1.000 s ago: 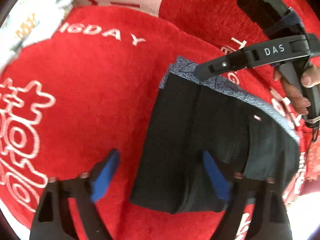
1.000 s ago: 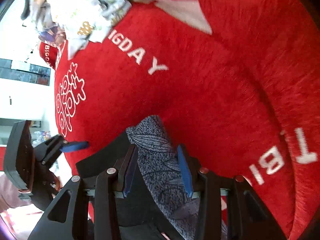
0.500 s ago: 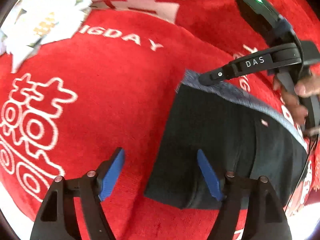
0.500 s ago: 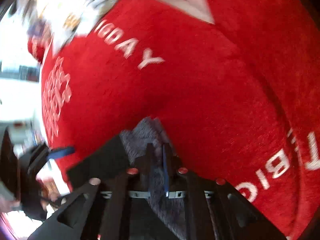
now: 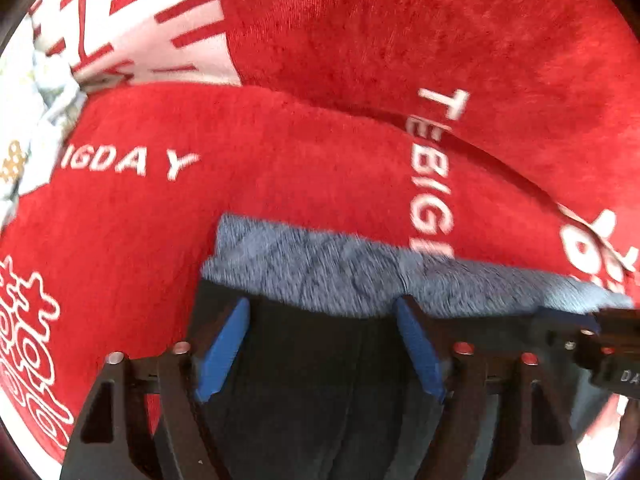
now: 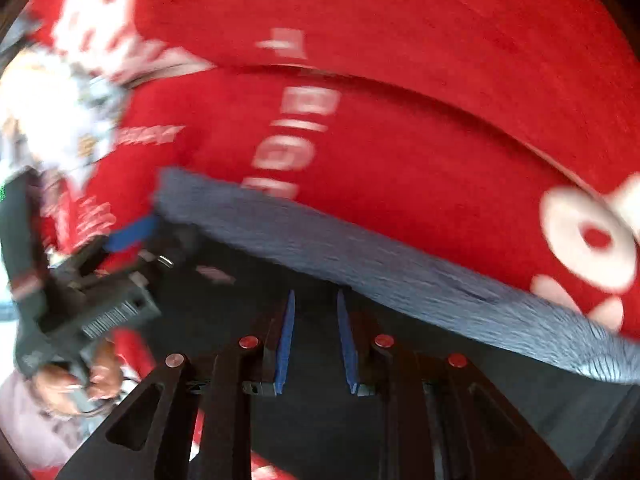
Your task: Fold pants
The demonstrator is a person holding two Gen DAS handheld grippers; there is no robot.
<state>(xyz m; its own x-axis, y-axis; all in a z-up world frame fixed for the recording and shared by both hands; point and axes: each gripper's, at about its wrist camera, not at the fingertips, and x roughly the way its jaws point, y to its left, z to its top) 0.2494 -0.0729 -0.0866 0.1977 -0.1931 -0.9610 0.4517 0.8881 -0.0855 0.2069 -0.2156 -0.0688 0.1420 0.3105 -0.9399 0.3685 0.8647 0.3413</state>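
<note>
The dark pants (image 5: 320, 380) lie folded on the red blanket (image 5: 320, 160), the left gripper (image 5: 320, 344) opening over them, nothing pinched, the right gripper (image 6: 314, 340) nearly closed, whether on cloth I cannot tell; next seems a last fold or smoothing; white cloth (image 5: 36, 120) lies beyond.

Dark pants (image 5: 320, 380) lie folded into a flat block on the red blanket (image 5: 320, 160), the grey patterned waistband (image 5: 360, 276) stretched straight along the far edge, black fabric spreading toward the near side.
</note>
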